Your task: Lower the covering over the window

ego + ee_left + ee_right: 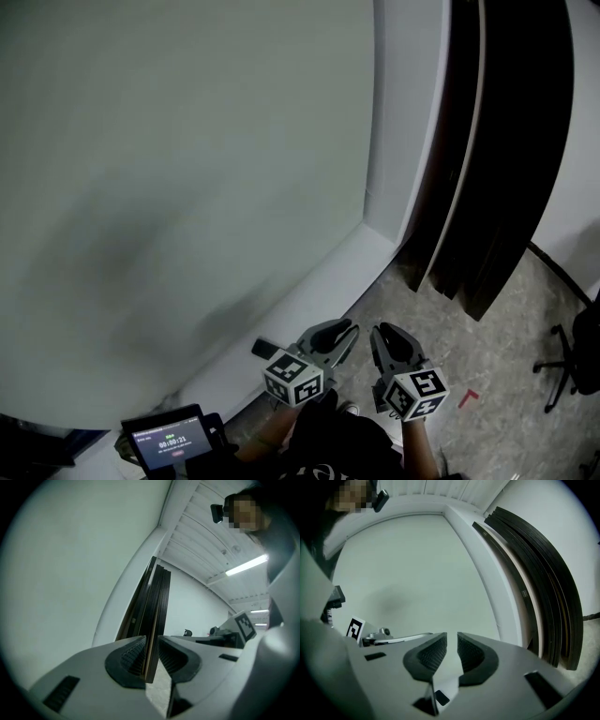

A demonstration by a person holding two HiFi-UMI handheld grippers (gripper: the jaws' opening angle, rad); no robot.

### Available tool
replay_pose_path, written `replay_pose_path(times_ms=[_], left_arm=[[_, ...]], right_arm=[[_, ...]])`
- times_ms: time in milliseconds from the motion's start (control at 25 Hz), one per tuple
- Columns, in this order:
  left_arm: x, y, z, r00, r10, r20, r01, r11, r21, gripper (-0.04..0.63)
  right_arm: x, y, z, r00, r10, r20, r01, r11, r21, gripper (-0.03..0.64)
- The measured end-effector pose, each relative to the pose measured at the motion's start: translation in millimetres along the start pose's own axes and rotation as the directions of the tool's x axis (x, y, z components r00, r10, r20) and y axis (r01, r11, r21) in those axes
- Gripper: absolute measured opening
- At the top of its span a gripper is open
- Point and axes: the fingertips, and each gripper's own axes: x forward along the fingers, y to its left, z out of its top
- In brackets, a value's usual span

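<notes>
Left gripper (151, 656) and right gripper (451, 651) are slightly open and empty, low before the pale covering (187, 169) filling the frame. Risk: no pull visible; a misdirected grab could topple the leaning panels (487, 187).

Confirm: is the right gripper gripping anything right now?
No, the right gripper has its jaws apart, and only the pale surface behind shows through the gap.

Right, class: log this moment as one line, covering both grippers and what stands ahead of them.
left gripper: open, empty | right gripper: open, empty | pale panel: fills white frame | dark boards: propped beside it
</notes>
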Motion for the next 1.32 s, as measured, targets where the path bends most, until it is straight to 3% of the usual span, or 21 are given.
replay_pose_path(times_ms=[400, 1040, 1320], left_arm=[[-5, -15, -14, 1.000, 0.028, 0.003, -0.028, 1.000, -0.001, 0.077], [-3, -16, -20, 0.999, 0.048, -0.004, -0.048, 0.999, 0.012, 0.077], [29, -1, -21, 1.000, 0.008, -0.026, -0.007, 1.000, 0.017, 0.077]], right_arm=[[-13, 6, -11, 0.999, 0.040, -0.029, -0.041, 0.998, -0.041, 0.066], [-17, -2, -16, 0.998, 0.045, -0.039, -0.046, 0.998, -0.031, 0.066], [-2, -33, -12, 1.000, -0.008, -0.025, 0.007, 0.999, -0.032, 0.066]])
